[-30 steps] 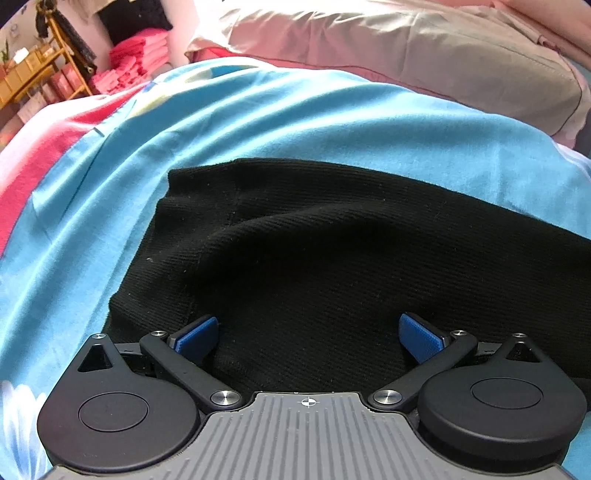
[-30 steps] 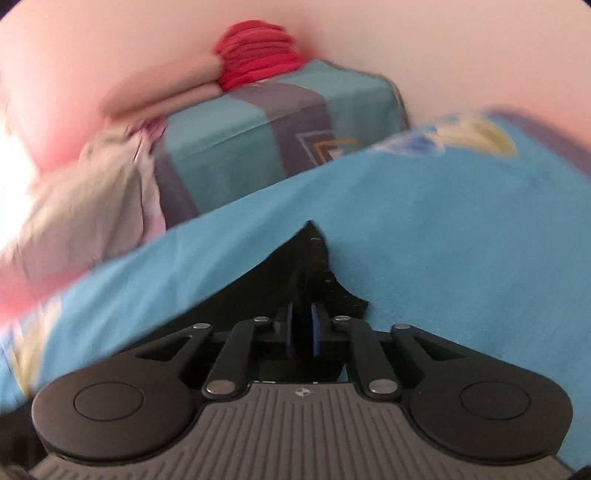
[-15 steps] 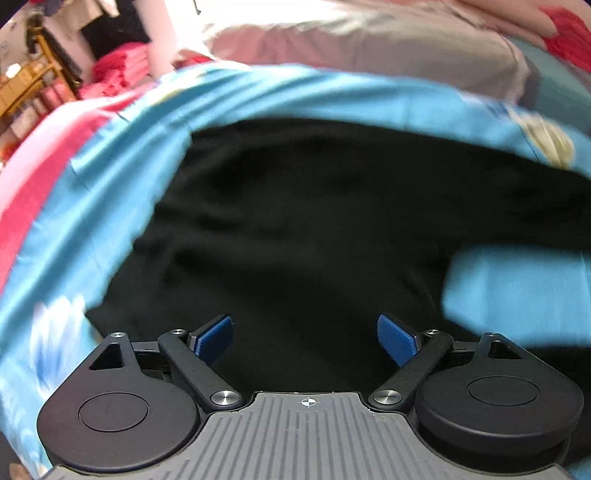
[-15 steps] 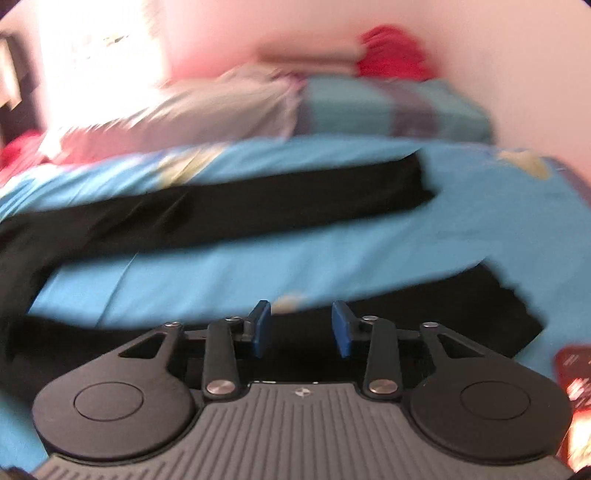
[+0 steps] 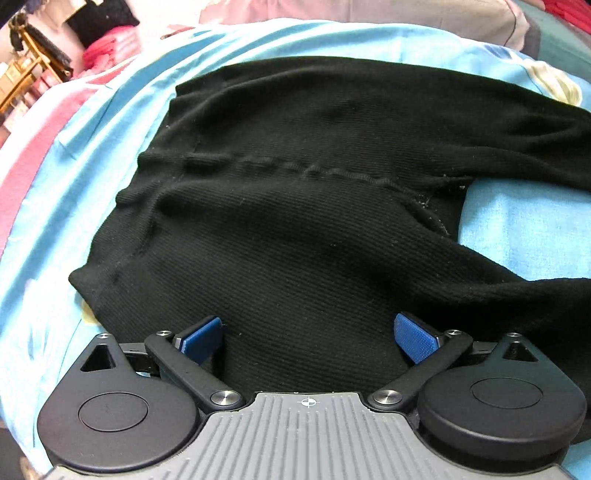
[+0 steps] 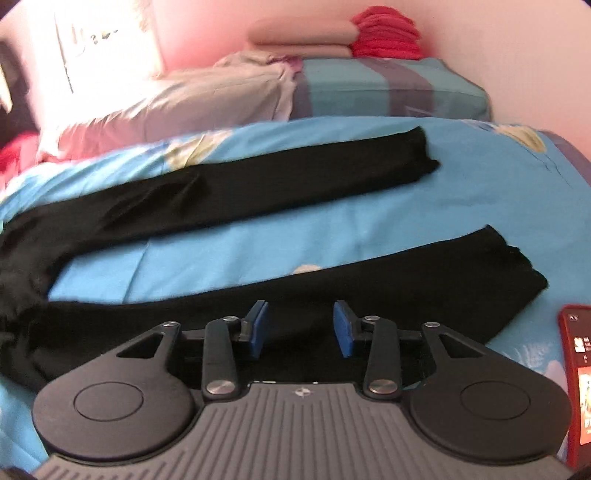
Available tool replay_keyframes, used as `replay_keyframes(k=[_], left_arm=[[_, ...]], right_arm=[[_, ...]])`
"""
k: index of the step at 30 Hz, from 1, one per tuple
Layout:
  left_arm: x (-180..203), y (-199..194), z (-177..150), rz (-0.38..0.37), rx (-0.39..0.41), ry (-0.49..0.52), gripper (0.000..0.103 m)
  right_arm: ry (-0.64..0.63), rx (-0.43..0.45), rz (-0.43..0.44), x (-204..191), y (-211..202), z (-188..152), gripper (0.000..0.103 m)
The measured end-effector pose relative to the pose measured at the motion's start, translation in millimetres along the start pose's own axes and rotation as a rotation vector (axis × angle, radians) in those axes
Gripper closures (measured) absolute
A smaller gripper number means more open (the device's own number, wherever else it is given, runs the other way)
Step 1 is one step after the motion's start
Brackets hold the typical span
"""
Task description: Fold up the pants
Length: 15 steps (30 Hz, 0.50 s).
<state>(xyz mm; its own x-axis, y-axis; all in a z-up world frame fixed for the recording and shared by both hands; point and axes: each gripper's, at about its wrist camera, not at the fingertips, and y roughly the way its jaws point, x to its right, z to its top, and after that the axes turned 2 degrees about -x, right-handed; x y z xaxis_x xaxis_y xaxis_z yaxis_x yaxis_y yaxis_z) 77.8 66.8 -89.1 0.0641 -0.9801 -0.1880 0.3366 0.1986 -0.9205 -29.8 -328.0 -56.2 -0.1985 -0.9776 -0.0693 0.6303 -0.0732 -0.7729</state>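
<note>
Black knit pants [image 5: 295, 221] lie spread flat on a blue bedsheet [image 5: 517, 229]. The left wrist view shows the waist and seat with the centre seam, and both legs run off to the right. My left gripper [image 5: 308, 328] hovers over the near waist part, open wide, with only cloth below its blue pads. In the right wrist view the far leg [image 6: 258, 192] and the near leg [image 6: 406, 280] lie apart in a V on the sheet [image 6: 369, 229]. My right gripper [image 6: 299, 317] is above the near leg; its jaws are opening and nothing is pinched between them.
A pale pillow [image 6: 184, 99], a teal striped folded blanket [image 6: 369, 85] and a stack of red cloth [image 6: 384, 33] lie at the bed's far side by the wall. A red flat object [image 6: 580, 369] lies at the right edge. A wooden shelf [image 5: 26, 74] stands far left.
My right gripper, shut on a leg's cuff a second ago, has let go, opened and swung over the near leg. My left gripper has shifted across the waist toward the seat.
</note>
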Motion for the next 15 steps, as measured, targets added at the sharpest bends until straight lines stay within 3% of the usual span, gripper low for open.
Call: replay_keyframes(k=[2, 4, 8, 11, 15], left_arm=[[0, 1, 1, -0.003, -0.001, 0.002, 0.0], [-1, 0, 0, -0.006, -0.002, 0.007, 0.0], [-1, 0, 0, -0.012, -0.002, 0.01, 0.0], [0, -2, -1, -0.013, -0.001, 0.014, 0.0], [4, -11, 1, -0.034, 0.006, 0.023, 0.0]], right_arm=[[-0.027, -0.068, -0.003, 1, 12, -6, 0.059], [-0.002, -0.051, -0.001, 11, 14, -8, 0.059], [0.084, -0.045, -0.117, 23, 6, -6, 0.068], [0.089, -0.009, -0.076, 17, -2, -6, 0.066], [-0.014, 0.029, -0.021, -14, -9, -5, 0.066]])
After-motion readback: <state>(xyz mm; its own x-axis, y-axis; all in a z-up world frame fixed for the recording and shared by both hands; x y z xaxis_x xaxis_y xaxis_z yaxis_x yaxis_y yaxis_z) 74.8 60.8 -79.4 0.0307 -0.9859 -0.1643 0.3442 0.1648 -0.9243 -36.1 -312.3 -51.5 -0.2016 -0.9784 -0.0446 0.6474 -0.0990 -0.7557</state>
